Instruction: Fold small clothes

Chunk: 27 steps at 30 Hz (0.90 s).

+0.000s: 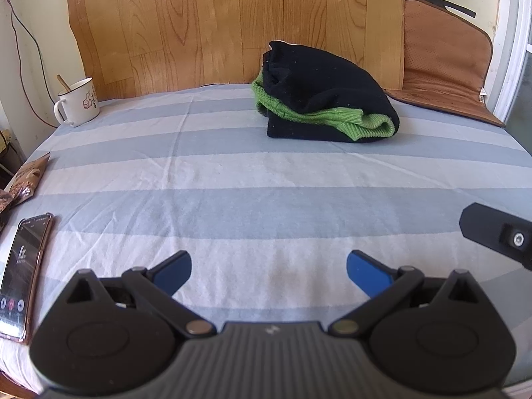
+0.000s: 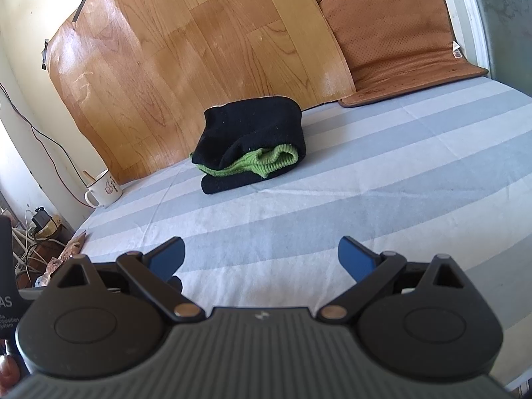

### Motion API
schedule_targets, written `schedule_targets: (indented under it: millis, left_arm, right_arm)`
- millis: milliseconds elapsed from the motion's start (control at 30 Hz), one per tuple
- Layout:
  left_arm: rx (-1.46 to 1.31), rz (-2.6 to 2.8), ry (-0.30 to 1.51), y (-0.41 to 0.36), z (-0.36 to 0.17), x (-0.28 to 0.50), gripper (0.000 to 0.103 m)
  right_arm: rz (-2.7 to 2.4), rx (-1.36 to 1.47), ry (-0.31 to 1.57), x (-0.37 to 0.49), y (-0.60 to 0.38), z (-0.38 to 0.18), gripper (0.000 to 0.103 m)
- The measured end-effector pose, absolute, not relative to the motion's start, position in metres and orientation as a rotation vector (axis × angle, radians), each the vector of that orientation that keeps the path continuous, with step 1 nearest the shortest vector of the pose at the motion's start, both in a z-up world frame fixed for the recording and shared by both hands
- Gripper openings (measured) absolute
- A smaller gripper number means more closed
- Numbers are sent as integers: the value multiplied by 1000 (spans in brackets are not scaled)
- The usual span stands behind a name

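While both tools hang back over the near part of the striped sheet, nothing is in either grasp. Furthest left in the left wrist view, a phone lies face up at the sheet's edge with a snack packet beyond it, and a white enamel mug stands at the far left corner against the wood-grain board. Next comes the left gripper, its blue-padded fingers spread wide apart over bare cloth.

Right of centre and well beyond both tools sits the black and green knit garment, lying as a thick bundle near the board, with a ribbed green band showing between black layers. It looks soft, light and bulky, likely to sag and spring open rather than hold a crease, and the knit should give good friction to the pads. Judging by its shape, the best hold is on an outer black edge or corner, not the green rib tucked inside.

Further right, the right gripper also has its fingers spread, empty. A brown perforated cushion leans at the far right.
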<state>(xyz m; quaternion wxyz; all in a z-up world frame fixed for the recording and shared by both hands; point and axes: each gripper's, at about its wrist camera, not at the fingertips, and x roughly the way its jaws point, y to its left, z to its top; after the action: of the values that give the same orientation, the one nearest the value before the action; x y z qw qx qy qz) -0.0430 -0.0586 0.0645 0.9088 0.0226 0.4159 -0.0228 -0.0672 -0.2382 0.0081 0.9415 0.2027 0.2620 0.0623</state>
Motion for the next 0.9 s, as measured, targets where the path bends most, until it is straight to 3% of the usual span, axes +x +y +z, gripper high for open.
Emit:
schedule_targets:
  millis: [900]
  left_arm:
    - [51, -43, 856, -59, 65, -38, 103]
  right_arm:
    - [126, 418, 540, -62, -239, 11, 100]
